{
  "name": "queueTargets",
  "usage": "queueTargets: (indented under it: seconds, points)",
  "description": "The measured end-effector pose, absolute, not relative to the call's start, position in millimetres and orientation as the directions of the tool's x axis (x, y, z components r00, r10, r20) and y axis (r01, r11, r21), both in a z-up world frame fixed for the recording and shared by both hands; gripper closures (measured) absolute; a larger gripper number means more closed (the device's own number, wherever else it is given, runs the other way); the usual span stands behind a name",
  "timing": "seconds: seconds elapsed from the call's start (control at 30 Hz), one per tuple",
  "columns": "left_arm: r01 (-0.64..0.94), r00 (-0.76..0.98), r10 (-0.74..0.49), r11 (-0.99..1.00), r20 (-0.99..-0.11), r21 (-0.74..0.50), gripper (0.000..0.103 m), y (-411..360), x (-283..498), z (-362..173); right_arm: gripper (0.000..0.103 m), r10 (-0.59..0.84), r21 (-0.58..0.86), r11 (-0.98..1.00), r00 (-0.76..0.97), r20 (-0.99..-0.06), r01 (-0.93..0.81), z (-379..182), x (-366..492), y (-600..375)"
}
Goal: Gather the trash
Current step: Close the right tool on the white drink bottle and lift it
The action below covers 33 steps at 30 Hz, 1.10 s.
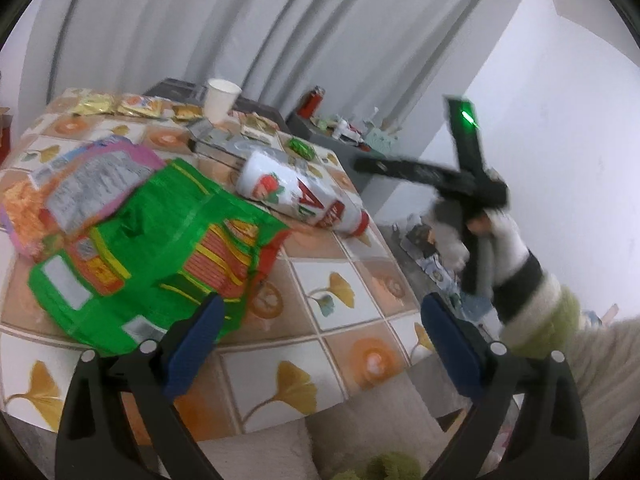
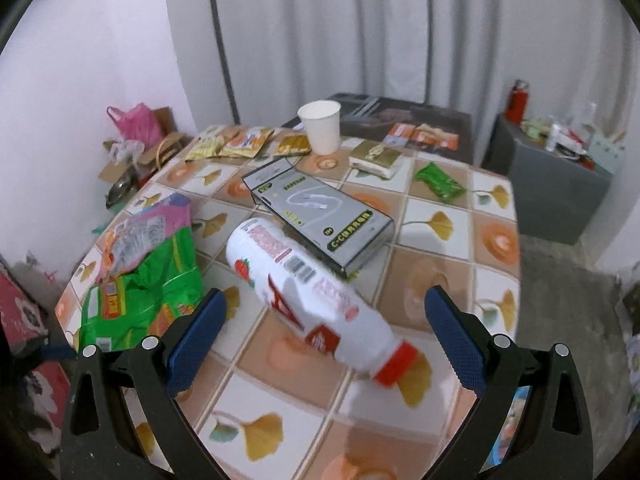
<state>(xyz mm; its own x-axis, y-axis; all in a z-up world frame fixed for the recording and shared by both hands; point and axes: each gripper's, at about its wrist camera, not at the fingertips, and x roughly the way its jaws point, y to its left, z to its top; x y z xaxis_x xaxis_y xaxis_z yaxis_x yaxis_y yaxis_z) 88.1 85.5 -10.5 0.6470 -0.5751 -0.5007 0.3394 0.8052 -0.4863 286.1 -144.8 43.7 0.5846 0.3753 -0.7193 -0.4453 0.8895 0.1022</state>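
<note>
Ginkgo-print tablecloth (image 2: 436, 222) covers a cluttered table before grey curtains. Right gripper (image 2: 326, 338) spread wide, empty, straddling the white strawberry-label bottle (image 2: 304, 292), which lies on its side, red cap nearest; left gripper (image 1: 320, 340) likewise wide and empty. Nothing looks collected yet: left of the bottle lie crumpled green snack bag (image 1: 160, 256) and pink wrapper (image 1: 84, 184), beyond it a grey cable box (image 2: 320, 216) and paper cup (image 2: 320, 126).
</note>
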Motion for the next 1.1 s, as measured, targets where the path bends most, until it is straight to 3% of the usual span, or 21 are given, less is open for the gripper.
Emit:
queueTargets:
  seconds: [0.2, 0.4, 0.53, 0.63, 0.77, 0.87, 1.1]
  points:
    - [0.351, 0.669, -0.513, 0.856, -0.538, -0.381, 0.029, 62, 99, -21, 0.008, 0.415, 0.154, 0.861, 0.495, -0.764, -0.484, 27, 325, -134]
    - [0.325, 0.644, -0.519, 0.850, -0.562, -0.414, 0.053, 68, 118, -30, 0.008, 0.399, 0.147, 0.841, 0.414, -0.818, -0.520, 7, 337, -123]
    - [0.286, 0.642, -0.505, 0.856, -0.576, -0.432, 0.063, 75, 129, -34, 0.021, 0.407, 0.166, 0.820, 0.354, -0.842, -0.547, -1, 335, -117]
    - [0.264, 0.639, -0.497, 0.859, -0.587, -0.439, 0.066, 76, 133, -36, 0.030, 0.370, 0.134, 0.822, 0.341, -0.864, -0.554, -5, 330, -112]
    - [0.251, 0.640, -0.485, 0.865, -0.596, -0.435, 0.067, 76, 134, -38, 0.050, 0.352, 0.146, 0.845, 0.329, -0.876, -0.515, -3, 322, -118]
    - [0.246, 0.643, -0.475, 0.871, -0.601, -0.426, 0.067, 75, 135, -38, 0.055, 0.401, 0.251, 0.862, 0.289, -0.869, -0.441, -3, 313, -133]
    - [0.252, 0.636, -0.491, 0.861, -0.596, -0.441, 0.067, 72, 136, -34, 0.055, 0.442, 0.364, 0.883, 0.266, -0.857, -0.295, -4, 274, -156]
